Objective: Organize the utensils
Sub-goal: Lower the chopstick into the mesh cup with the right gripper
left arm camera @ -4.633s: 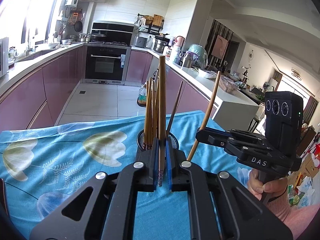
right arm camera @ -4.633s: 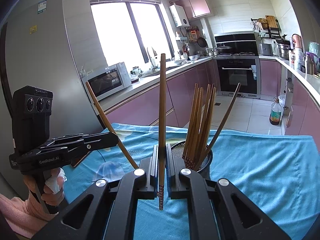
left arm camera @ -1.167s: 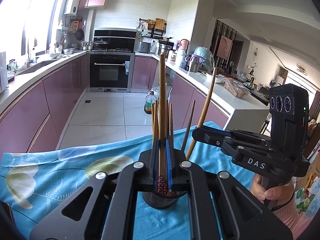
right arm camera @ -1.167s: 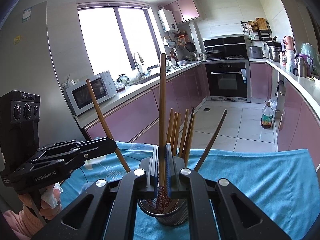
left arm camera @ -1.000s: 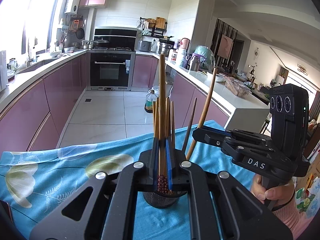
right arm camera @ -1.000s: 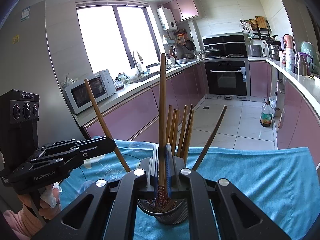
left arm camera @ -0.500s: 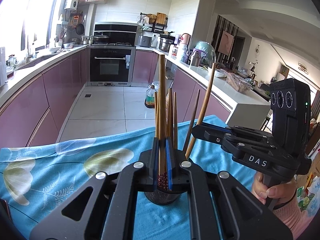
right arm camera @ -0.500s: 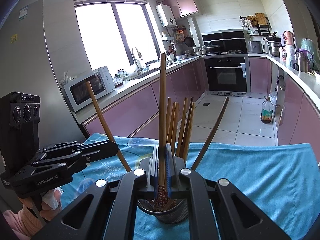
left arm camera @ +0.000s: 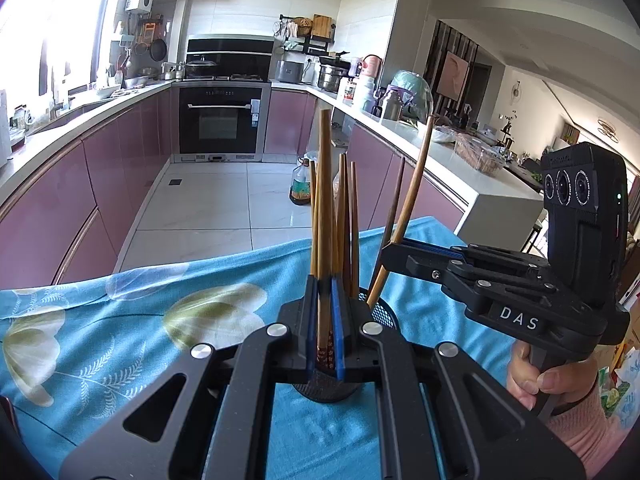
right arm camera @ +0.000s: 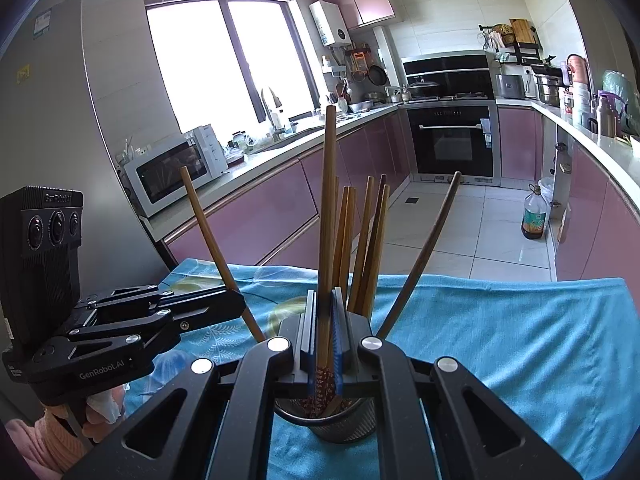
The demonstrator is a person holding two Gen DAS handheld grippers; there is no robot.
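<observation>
A black mesh holder (left arm camera: pixel 382 312) stands on the blue flowered cloth (left arm camera: pixel 120 320) with several wooden chopsticks (left arm camera: pixel 347 220) upright in it. It also shows in the right wrist view (right arm camera: pixel 344 426). My left gripper (left arm camera: pixel 325 320) is shut on one chopstick (left arm camera: pixel 325 200), held upright just over the holder. My right gripper (right arm camera: pixel 325 340) is shut on another chopstick (right arm camera: pixel 328 208), its patterned end inside the holder's rim. Each gripper shows in the other's view, the right one (left arm camera: pixel 390 250) and the left one (right arm camera: pixel 236 300), both close to the holder.
The cloth-covered table's far edge (left arm camera: pixel 240 254) drops to the tiled kitchen floor (left arm camera: pixel 208 208). Purple cabinets, an oven (left arm camera: pixel 222 120) and a bottle (left arm camera: pixel 300 184) on the floor lie beyond. A microwave (right arm camera: pixel 176 168) sits on the counter.
Both grippers have come in over the holder from a position behind it and lowered their chopsticks. In the last half second both have sunk slightly further.
</observation>
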